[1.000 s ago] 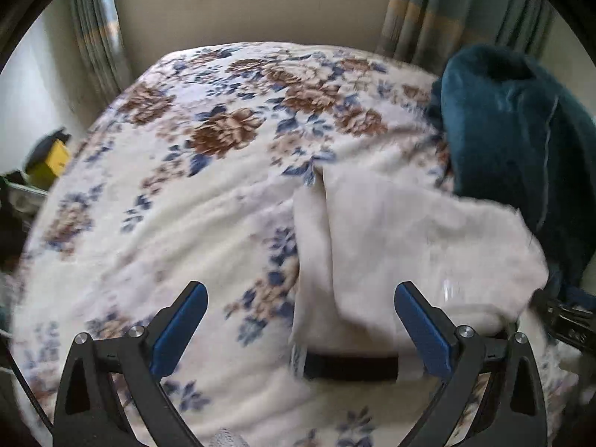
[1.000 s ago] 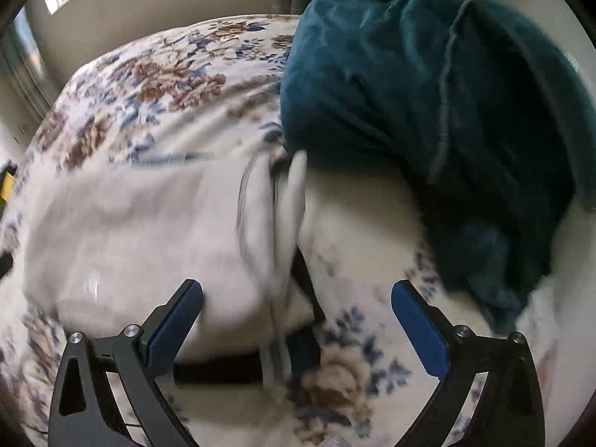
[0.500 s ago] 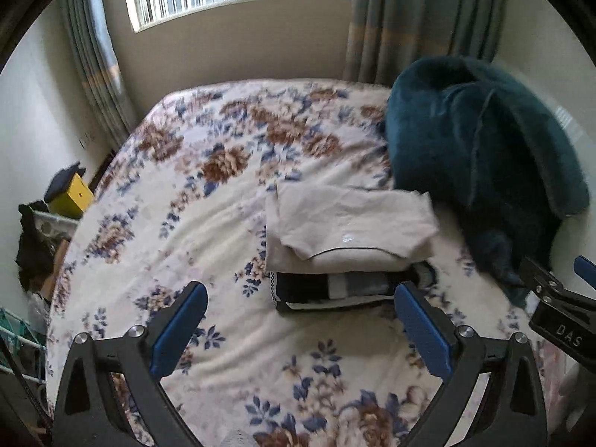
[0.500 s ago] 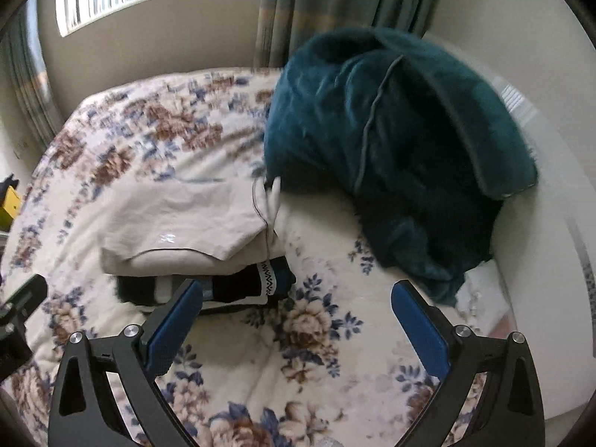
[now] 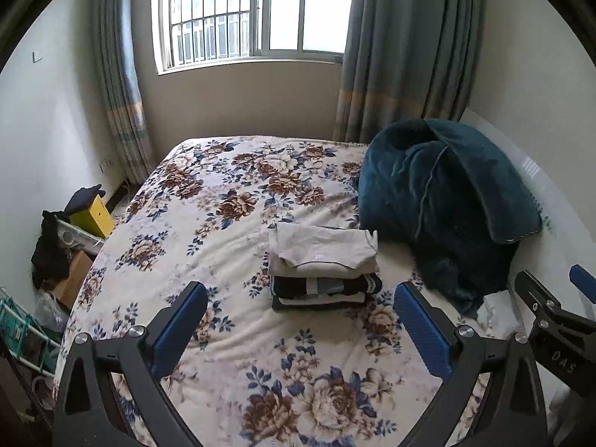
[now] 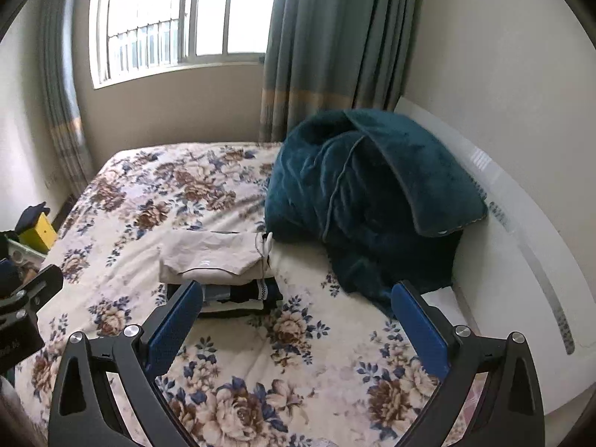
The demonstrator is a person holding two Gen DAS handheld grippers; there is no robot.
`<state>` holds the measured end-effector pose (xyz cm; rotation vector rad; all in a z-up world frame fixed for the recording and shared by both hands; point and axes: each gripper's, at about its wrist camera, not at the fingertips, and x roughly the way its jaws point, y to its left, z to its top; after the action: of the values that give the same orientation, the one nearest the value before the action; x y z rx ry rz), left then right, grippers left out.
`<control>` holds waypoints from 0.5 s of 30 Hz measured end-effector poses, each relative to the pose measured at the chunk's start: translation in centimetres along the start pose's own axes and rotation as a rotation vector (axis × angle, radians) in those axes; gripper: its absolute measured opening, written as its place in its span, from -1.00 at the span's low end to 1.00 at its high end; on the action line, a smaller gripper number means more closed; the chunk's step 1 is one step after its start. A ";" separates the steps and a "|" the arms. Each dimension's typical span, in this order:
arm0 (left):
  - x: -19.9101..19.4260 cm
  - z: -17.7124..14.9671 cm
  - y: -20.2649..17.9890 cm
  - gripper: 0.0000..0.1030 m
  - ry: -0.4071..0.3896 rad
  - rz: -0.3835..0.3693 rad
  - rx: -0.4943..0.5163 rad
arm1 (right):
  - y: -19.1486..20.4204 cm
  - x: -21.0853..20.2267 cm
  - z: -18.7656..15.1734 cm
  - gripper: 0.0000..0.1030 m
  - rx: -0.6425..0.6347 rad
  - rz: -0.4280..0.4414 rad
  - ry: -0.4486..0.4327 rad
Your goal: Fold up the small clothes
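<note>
Both tools [image 5: 300, 320] farther back — stack [image 5: 325, 266] smaller.

A floral-covered bed [image 5: 231, 246] bears a folded clothes stack [image 5: 323, 266] beside a heaped teal blanket [image 5: 447, 201].

We see a matt beige cloth garment [image 5: 322, 247] on soft floral bedding [image 5: 208, 223], a plush teal blanket [image 5: 447, 190], and matt black plastic gripper fingers [image 5: 175, 327].

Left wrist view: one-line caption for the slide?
Open left gripper above floral bed, facing a folded stack topped by a beige garment, teal blanket alongside.
</note>
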<state>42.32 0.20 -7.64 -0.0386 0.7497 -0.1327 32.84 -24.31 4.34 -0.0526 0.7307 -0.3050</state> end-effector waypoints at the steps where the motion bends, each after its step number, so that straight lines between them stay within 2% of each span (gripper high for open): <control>1: -1.0 -0.3 0.0 0.99 0.001 0.001 -0.005 | -0.3 -1.4 -0.3 0.99 -0.001 0.004 -0.009; 9: -6.3 -2.4 0.0 0.99 -0.031 0.006 0.016 | -2.2 -11.3 -2.4 0.99 0.006 0.021 -0.091; 15: -8.8 -3.6 0.1 0.99 -0.061 0.021 0.023 | -2.6 -15.3 -3.4 0.99 0.010 0.037 -0.122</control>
<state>33.50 1.52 -4.32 -0.0126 0.6874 -0.1192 19.18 -22.14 12.11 -0.0477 0.6089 -0.2673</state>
